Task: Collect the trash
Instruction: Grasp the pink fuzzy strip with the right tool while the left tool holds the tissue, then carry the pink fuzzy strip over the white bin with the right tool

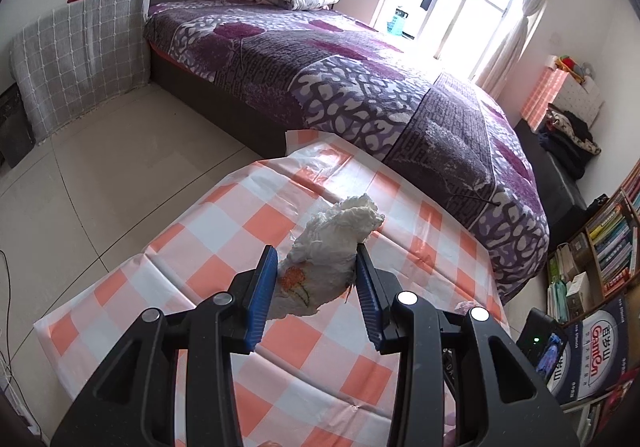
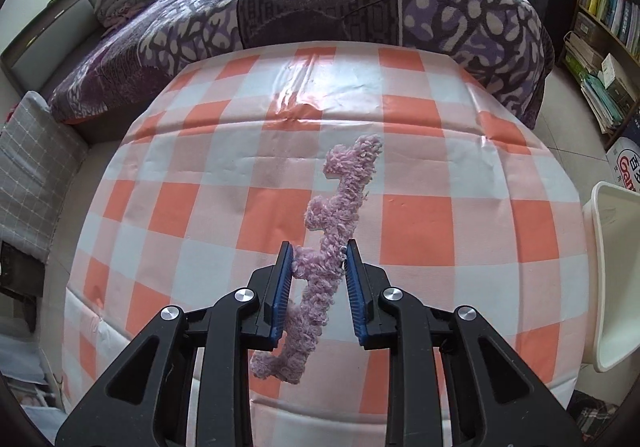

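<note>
Both hands loaded: the left gripper (image 1: 316,259) is clamped on a crumpled tissue (image 1: 328,251), the right gripper (image 2: 316,251) pinches a fuzzy pink strip (image 2: 332,243), both apparently lifted above the checked tablecloth (image 2: 460,231). Pick-up looks done; next, each piece likely needs carrying to the white bin (image 2: 612,271) at the table's right edge.
</note>
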Tool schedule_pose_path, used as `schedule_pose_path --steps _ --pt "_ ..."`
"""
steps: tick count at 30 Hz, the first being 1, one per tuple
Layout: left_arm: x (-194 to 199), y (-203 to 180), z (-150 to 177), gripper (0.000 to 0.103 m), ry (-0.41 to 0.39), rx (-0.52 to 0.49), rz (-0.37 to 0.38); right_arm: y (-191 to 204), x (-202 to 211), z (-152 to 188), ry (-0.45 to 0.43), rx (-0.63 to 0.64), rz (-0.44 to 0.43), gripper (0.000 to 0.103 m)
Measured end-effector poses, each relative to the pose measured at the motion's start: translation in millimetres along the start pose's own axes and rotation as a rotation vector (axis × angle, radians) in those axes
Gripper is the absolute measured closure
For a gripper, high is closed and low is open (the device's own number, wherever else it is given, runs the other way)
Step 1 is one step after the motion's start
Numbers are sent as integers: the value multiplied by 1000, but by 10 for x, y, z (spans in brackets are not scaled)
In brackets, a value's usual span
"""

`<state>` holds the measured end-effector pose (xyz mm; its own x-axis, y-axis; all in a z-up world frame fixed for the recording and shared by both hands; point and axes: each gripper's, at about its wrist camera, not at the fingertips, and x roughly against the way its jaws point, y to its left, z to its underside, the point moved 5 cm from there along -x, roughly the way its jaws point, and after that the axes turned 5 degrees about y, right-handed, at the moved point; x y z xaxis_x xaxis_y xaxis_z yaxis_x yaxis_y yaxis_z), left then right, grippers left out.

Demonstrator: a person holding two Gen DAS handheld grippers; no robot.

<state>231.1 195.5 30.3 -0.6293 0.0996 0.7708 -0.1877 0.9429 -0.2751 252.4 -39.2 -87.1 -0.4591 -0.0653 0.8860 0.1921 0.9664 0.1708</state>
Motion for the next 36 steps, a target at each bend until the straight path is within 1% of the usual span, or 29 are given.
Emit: schedule_pose_path --steps 3,9,14,21,25,28,36 --pt "-3 -130 66 64 -3 -31 -12 -161 192 -45 -38 0 2 78" --pt "-80 -383 212 64 11 -78 -24 -522 460 -74 -80 -8 11 78" --pt "-161 -601 348 64 21 -124 -40 -777 591 -58 -107 3 37 78" --pt "-296 -892 544 64 42 -198 -58 -1203 701 -6 -146 -30 70 77" --pt "-379 -1069 663 64 61 -230 -55 -1445 683 22 -142 -78 84 77" --pt "-424 -1215 744 64 73 -251 -47 -1608 711 22 -137 -116 77 77" --pt "-449 -1665 923 64 72 -325 -25 -2041 867 1 -149 -188 87 77"
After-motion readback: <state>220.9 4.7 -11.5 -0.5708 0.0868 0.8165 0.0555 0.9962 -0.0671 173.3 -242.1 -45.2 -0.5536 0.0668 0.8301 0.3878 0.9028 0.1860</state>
